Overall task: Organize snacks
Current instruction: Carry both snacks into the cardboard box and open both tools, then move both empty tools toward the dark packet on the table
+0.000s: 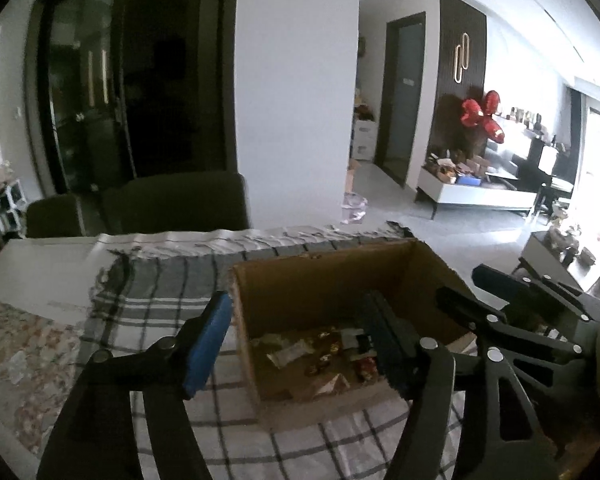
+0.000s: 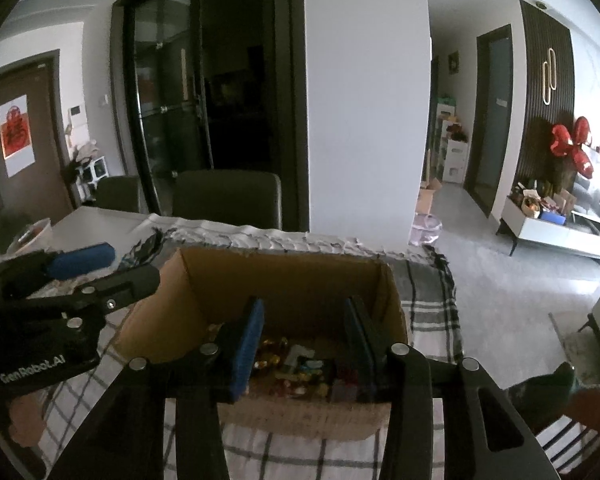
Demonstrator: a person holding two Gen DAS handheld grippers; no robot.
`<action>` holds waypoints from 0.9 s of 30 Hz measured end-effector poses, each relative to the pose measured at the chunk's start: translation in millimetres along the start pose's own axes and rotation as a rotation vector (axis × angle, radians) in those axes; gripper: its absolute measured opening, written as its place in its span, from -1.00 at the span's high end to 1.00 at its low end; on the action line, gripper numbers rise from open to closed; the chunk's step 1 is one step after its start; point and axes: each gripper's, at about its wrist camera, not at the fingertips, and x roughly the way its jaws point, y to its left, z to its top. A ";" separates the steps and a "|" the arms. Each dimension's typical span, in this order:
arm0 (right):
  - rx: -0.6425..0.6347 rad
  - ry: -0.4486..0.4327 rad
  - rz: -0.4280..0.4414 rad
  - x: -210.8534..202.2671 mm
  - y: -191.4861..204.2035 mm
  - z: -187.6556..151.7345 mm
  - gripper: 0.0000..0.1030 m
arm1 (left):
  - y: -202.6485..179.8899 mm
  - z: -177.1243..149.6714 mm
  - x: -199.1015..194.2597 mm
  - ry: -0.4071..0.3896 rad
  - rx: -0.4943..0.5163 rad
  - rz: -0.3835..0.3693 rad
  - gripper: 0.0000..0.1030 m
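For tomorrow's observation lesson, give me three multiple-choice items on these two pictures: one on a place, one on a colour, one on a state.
1. Where are the wrapped snacks?
A. In the cardboard box
B. On a chair
C. On the floor

2. What colour are the finger pads of the right tool?
A. Red
B. Blue
C. White

3. How is the left tool?
A. Shut on a snack
B. Shut, empty
C. Open, holding nothing

Answers:
1 A, the wrappers lie on the box's bottom.
2 B, both pads show blue in the right wrist view.
3 C, its fingers stand wide apart with only the box behind the gap.
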 end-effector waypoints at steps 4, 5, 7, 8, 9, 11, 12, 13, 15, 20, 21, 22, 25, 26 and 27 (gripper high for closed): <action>-0.005 -0.022 0.002 -20.1 8.1 -7.5 0.02 | 3.9 -8.3 -22.8 -0.029 0.000 0.016 -0.49; -0.006 -0.027 0.005 -25.2 10.0 -9.3 0.02 | 4.8 -10.5 -28.1 -0.034 0.003 0.018 -0.51; -0.011 -0.032 0.012 -36.4 15.6 -12.7 0.02 | 5.5 -16.3 -41.4 -0.044 0.008 0.029 -0.54; -0.013 -0.036 0.015 -41.6 17.8 -14.7 0.01 | 5.3 -18.8 -46.8 -0.047 0.012 0.038 -0.54; -0.016 -0.039 0.023 -49.1 21.0 -18.0 0.01 | 5.1 -22.8 -55.0 -0.048 0.020 0.053 -0.54; -0.021 -0.043 0.036 -58.5 25.7 -21.8 0.01 | 4.7 -28.4 -67.3 -0.053 0.021 0.060 -0.54; -0.026 -0.043 0.047 -65.3 29.2 -25.0 0.01 | 5.2 -32.8 -74.6 -0.049 0.021 0.069 -0.54; -0.029 -0.044 0.053 -69.7 31.4 -26.9 0.01 | 5.6 -35.8 -80.1 -0.051 0.023 0.074 -0.54; -0.036 -0.046 0.062 -79.1 37.6 -31.5 0.01 | 7.0 -44.4 -93.0 -0.062 0.030 0.099 -0.54; -0.047 -0.049 0.083 -103.2 49.3 -46.1 0.01 | 10.3 -65.7 -116.0 -0.062 0.018 0.125 -0.63; -0.050 -0.046 0.084 -107.0 52.1 -49.5 0.01 | 11.5 -73.0 -120.9 -0.057 0.016 0.132 -0.65; -0.051 -0.043 0.088 -111.6 54.9 -54.0 0.01 | 12.9 -77.6 -123.7 -0.051 0.013 0.136 -0.65; -0.062 -0.022 0.101 -121.1 62.9 -67.8 0.01 | 16.5 -97.7 -135.6 -0.030 0.006 0.146 -0.67; -0.069 -0.014 0.102 -123.9 66.4 -73.6 0.01 | 15.2 -104.1 -140.1 -0.025 0.006 0.155 -0.68; -0.075 -0.009 0.103 -125.4 69.7 -77.7 0.01 | 15.8 -113.3 -144.6 -0.015 0.008 0.163 -0.68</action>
